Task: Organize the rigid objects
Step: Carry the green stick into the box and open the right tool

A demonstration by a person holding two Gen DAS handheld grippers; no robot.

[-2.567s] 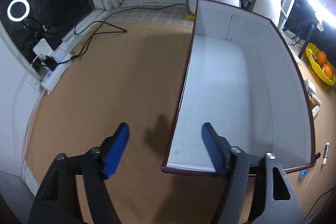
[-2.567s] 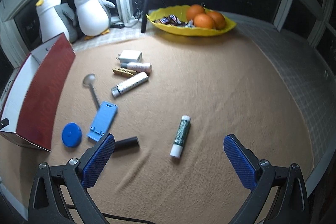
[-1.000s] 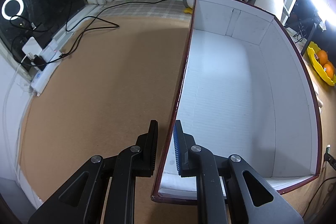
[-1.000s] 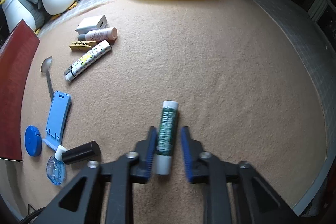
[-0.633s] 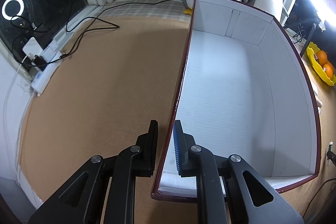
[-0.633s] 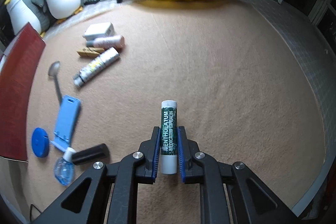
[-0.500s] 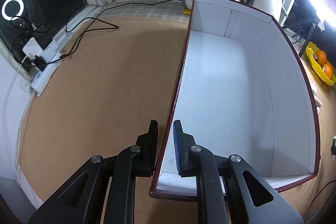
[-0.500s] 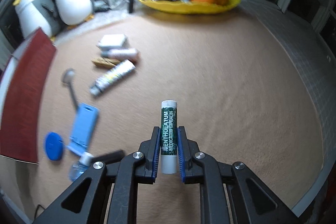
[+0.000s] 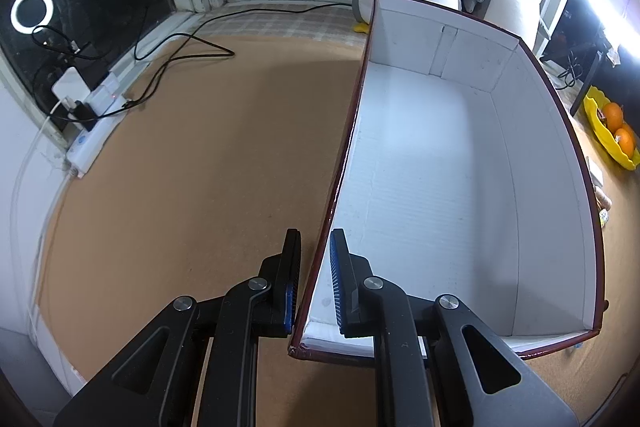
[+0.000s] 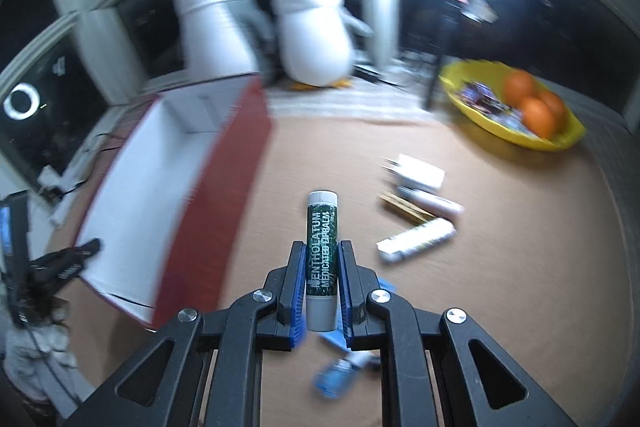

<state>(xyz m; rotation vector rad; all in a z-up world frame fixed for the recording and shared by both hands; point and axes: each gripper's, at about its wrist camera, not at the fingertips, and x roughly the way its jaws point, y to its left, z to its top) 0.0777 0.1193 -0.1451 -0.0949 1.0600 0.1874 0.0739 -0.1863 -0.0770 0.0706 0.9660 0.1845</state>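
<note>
My left gripper (image 9: pixel 315 247) is shut on the left wall of a red cardboard box (image 9: pixel 340 171) with a white, empty inside. The box also shows in the right wrist view (image 10: pixel 168 179), at the left. My right gripper (image 10: pixel 321 255) is shut on a green lip balm stick (image 10: pixel 321 243) with a white cap, held above the brown mat and pointing away from me. Several small items lie on the mat to its right: a white tube (image 10: pixel 416 239), a clothespin (image 10: pixel 404 209), a pink tube (image 10: pixel 436 201) and a white block (image 10: pixel 420 173).
Two plush penguins (image 10: pixel 308 35) stand behind the box. A yellow bowl of oranges (image 10: pixel 516 115) sits at the far right. A blue item (image 10: pixel 338 373) lies under my right gripper. Cables and a power strip (image 9: pixel 92 131) lie at the left by the window.
My right gripper closed on the lip balm, lifted it and swung left toward the box. My left gripper stays shut on the box wall.
</note>
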